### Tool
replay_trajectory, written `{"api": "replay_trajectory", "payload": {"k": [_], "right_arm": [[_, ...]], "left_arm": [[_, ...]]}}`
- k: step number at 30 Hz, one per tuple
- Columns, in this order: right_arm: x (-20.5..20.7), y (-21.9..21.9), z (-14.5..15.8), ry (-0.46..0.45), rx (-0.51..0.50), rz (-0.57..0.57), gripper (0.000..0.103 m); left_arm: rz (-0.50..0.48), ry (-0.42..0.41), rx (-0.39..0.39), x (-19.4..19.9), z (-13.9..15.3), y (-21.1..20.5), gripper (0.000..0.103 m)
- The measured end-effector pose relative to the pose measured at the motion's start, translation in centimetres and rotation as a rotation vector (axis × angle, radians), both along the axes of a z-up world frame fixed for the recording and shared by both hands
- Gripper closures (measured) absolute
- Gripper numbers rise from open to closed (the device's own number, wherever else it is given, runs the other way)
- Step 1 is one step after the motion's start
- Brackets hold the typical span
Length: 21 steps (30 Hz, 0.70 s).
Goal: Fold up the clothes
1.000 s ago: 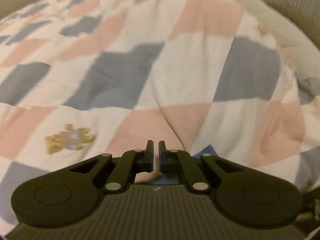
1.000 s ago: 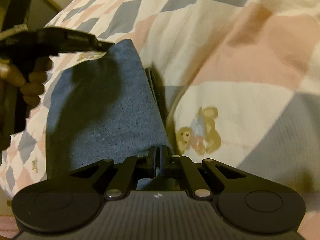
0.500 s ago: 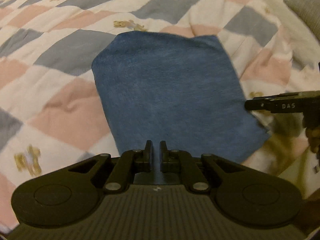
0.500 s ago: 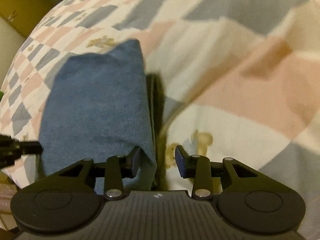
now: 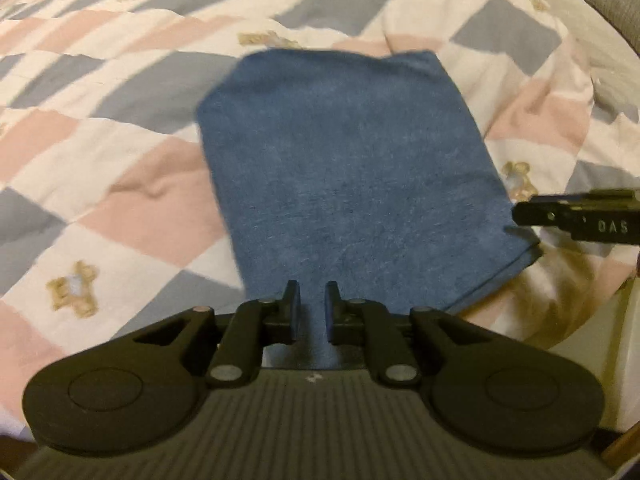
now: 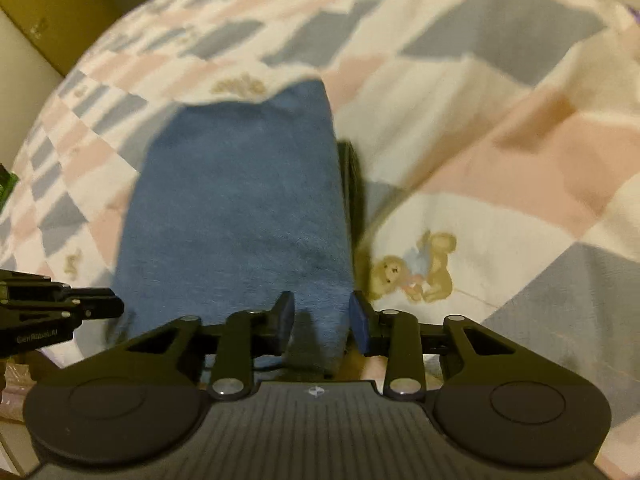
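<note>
A blue folded garment (image 5: 348, 184) lies flat on the checked quilt (image 5: 120, 128); it also shows in the right wrist view (image 6: 236, 208). My left gripper (image 5: 312, 312) is slightly open and empty at the garment's near edge. My right gripper (image 6: 320, 320) is open and empty over the garment's near right corner. The right gripper's side shows at the right edge of the left wrist view (image 5: 580, 220). The left gripper shows at the left edge of the right wrist view (image 6: 60, 312).
The quilt (image 6: 500, 140) has pink, grey and white patches with small bear prints (image 6: 416, 268). A grey pillow (image 5: 616, 4) lies at the far right. A dark strip (image 6: 352, 184) lies beside the garment's right edge. A wall or cabinet (image 6: 52, 8) stands beyond the bed.
The left gripper went from shut to slightly open and drew back from the garment. The right gripper opened and let go of the garment, which now lies flat.
</note>
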State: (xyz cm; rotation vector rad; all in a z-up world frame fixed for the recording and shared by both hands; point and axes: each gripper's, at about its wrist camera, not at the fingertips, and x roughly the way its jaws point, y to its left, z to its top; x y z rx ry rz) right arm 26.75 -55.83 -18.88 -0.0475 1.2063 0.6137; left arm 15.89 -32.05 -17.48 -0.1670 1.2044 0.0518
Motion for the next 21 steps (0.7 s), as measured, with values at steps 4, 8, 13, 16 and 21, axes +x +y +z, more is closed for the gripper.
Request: {"api": "replay_trajectory", "payload": {"k": [4,8,13,16,21], "right_arm": [[-2.5,-0.9,2.0,0.0,0.037,-0.03,0.064],[-5.8,-0.8,3.0,0.006,0.051,-0.066,0.061],[-10.4,0.0,5.2,-0.029,0.039,-0.078,0.052],[-12.6,0.0,7.3,-0.07,0.053,-0.066,0.042],[-15.6,-0.4,10.4,-0.146,0.067,-0.057,0.032]], "left_arm": [[0.053,0.014,0.052,-3.2,2.3,0.6,0.086],[0.093,-0.017,0.087,-7.4,5.1,1.4,0.084],[0.152,-0.029,0.102,-12.4,7.4,2.0,0.081],[0.166,-0.044,0.119,-14.2,8.8,1.8,0.08],[0.161,-0.113,0.144,-15.9,11.8,0.8,0.075]]}}
